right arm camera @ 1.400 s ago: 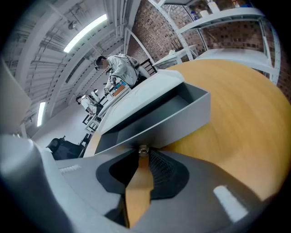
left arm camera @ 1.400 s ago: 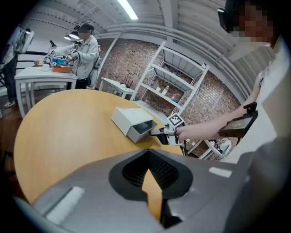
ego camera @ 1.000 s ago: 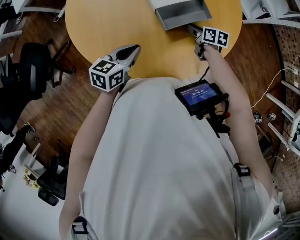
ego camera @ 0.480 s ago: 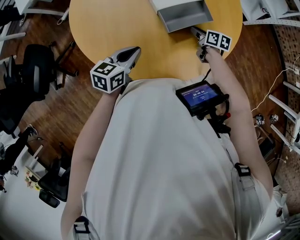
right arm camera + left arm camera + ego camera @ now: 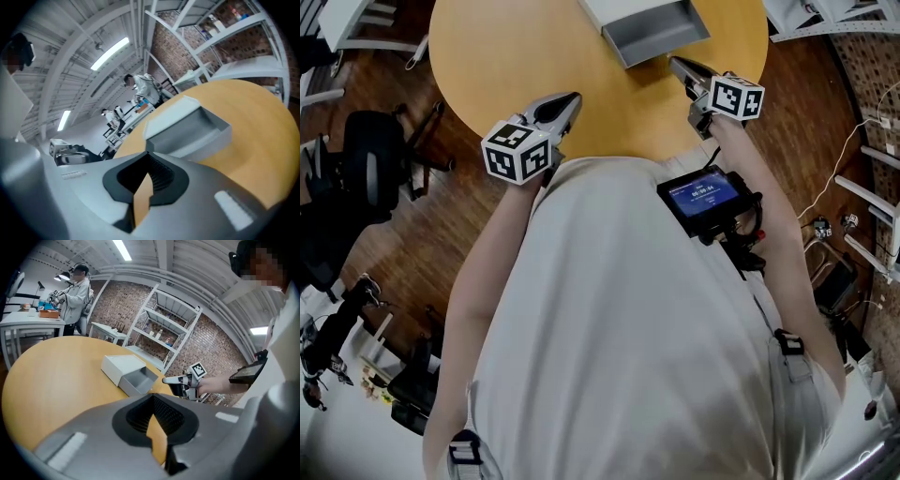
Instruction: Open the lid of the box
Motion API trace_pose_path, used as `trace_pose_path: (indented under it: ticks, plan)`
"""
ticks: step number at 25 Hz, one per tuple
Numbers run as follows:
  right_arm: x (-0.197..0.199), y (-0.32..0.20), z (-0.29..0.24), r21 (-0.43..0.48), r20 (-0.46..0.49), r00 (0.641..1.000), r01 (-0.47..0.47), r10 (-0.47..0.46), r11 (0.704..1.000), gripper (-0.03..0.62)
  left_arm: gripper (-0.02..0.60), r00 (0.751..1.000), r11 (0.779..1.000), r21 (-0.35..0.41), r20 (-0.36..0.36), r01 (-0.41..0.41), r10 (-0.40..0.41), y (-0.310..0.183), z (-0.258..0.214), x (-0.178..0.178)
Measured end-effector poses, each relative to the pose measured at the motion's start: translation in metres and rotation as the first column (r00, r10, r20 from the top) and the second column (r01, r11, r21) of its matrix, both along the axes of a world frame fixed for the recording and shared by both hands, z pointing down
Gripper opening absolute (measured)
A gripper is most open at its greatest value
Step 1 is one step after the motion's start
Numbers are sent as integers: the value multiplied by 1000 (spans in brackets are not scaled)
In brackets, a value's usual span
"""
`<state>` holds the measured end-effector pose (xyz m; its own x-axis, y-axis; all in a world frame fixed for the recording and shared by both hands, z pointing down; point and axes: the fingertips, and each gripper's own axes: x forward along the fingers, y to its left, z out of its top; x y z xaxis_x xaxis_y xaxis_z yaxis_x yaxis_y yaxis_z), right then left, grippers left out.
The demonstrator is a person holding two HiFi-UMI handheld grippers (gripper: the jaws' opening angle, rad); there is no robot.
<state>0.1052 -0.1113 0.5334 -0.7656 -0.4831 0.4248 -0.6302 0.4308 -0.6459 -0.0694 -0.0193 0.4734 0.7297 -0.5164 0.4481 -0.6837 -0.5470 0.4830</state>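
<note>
A box (image 5: 652, 28) lies at the far edge of the round yellow table (image 5: 525, 47): a white sleeve (image 5: 119, 365) with its grey inner tray (image 5: 139, 380) slid out and empty. My right gripper (image 5: 675, 64) is shut with nothing between its jaws, its tip just short of the tray's near side. In the right gripper view the box (image 5: 187, 125) fills the space just beyond the closed right gripper (image 5: 147, 154). My left gripper (image 5: 572, 97) hovers shut over the table's near left edge, well clear of the box; its closed jaws (image 5: 151, 397) hold nothing.
Black office chairs (image 5: 366, 141) stand on the wooden floor to the left. A small screen device (image 5: 708, 195) hangs on the person's chest. White shelving racks (image 5: 164, 329) stand behind the table, and a person (image 5: 75, 291) works at a far white desk.
My right gripper has drawn back a little from the tray's corner toward the person. The left gripper has stayed in place.
</note>
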Motion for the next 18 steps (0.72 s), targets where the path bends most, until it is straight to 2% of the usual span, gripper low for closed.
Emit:
trace_pose_path:
  ticks: [4,7,18]
  plan:
    - [-35,25,-58,183,57,985,149,-162,972,0,0,1000,1000,23,-11,-22,22,-6,-5,4]
    - [-52,34,-84,261,97,971,185,-217,947,0,0,999,999,26,-18,-31,31,-12,-5,5]
    - [-64,40,-95,307,76,963,223,-258,925,0,0,999,999,21,-31,-44,44,-20,-3,8]
